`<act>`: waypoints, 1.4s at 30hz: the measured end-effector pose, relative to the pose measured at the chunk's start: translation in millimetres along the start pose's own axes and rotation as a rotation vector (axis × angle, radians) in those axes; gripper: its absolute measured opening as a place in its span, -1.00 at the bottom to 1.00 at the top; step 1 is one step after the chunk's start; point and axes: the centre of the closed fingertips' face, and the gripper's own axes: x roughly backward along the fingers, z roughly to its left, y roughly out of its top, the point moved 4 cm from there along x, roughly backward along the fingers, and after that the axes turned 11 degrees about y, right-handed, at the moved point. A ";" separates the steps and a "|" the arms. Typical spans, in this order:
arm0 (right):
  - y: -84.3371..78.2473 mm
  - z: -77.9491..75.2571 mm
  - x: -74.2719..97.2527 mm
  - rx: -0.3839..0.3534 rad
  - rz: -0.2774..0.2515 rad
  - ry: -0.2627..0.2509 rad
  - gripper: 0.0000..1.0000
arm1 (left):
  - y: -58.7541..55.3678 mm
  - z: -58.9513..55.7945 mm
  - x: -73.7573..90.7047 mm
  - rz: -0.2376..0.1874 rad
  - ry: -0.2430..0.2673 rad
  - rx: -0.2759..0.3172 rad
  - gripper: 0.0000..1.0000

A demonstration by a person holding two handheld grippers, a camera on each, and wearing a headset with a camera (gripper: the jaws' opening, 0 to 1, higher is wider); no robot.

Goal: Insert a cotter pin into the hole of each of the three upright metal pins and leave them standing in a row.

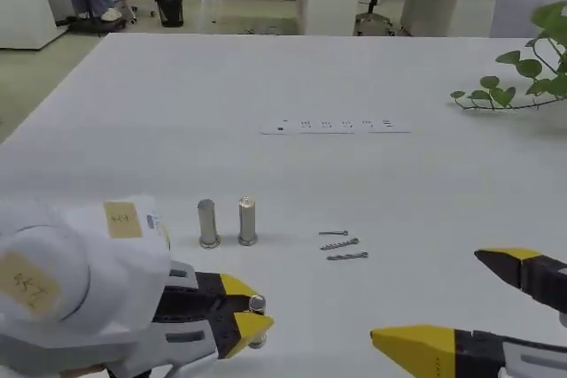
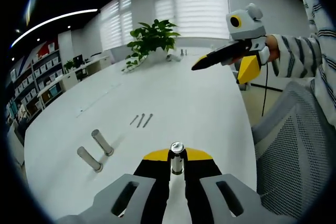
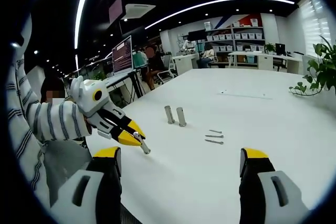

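Left gripper (image 1: 252, 320) clamped a pin (image 2: 177, 158); right gripper (image 3: 180, 154) hung wide open!

Head-on in the left gripper view, the pin's round top sat pinched dead centre between the yellow tips. The right gripper view gave the side angle instead: that pin slanted down out of the tips over the table (image 1: 354, 174), with a striped sleeve (image 3: 47, 121) behind. From the head view, the standing pins (image 1: 247, 220) were upright side by side, close but apart, and three cotter pins (image 1: 341, 244) lay just to their right, well clear of both grippers. The right jaws were spread far apart, holding nothing.
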 end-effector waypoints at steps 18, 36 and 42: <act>-24.8 4.5 9.6 -0.051 0.029 -0.013 0.85 | -17.9 -31.5 -10.0 0.009 -0.080 -0.010 -0.90; -31.2 -1.6 11.7 -0.090 0.031 -0.041 0.86 | -28.5 -34.5 -14.0 0.028 -0.091 -0.024 -0.90; -33.5 -1.1 12.9 -0.092 0.038 -0.042 0.86 | -29.7 -35.5 -14.6 0.019 -0.089 -0.019 -0.90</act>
